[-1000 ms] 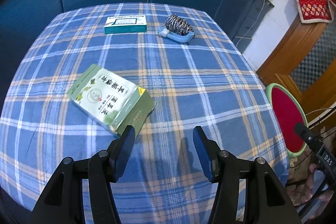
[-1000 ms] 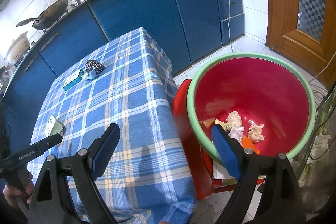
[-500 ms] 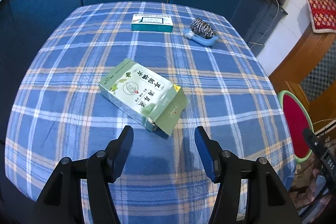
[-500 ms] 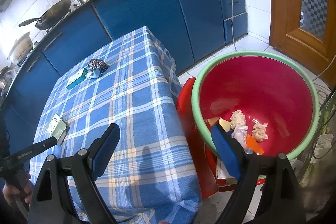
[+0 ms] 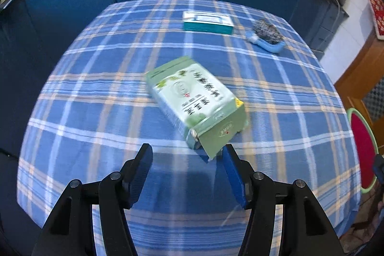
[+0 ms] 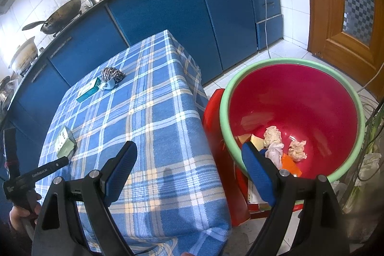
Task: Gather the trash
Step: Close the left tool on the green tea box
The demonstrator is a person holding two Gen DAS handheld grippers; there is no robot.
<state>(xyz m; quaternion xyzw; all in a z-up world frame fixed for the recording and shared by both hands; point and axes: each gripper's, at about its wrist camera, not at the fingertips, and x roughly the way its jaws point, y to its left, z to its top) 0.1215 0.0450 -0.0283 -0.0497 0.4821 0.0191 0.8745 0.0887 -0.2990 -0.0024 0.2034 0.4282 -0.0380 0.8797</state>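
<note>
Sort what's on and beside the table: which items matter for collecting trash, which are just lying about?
Job:
- green carton, open-ended, ahead of the open left gripper
- red basin holding crumpled paper
- teal box, possibly trash

Lying about:
- steel scourer in its blue holder
- wok

Print on the green carton [image 5: 195, 103] smeared by motion blur, unreadable. Red basin [image 5: 362, 151] cut off at the left-wrist view's right edge.

A desk under a blue checked cloth [image 5: 100, 97] stands in front of dark blue cupboards [image 6: 168, 8]. At its far end a shiny metal scrubber in a light blue holder [image 5: 267, 34] sits near the corner. A black wok [image 6: 60, 16] rests on the counter. A brown wooden door [image 6: 345, 6] stands on the right.
</note>
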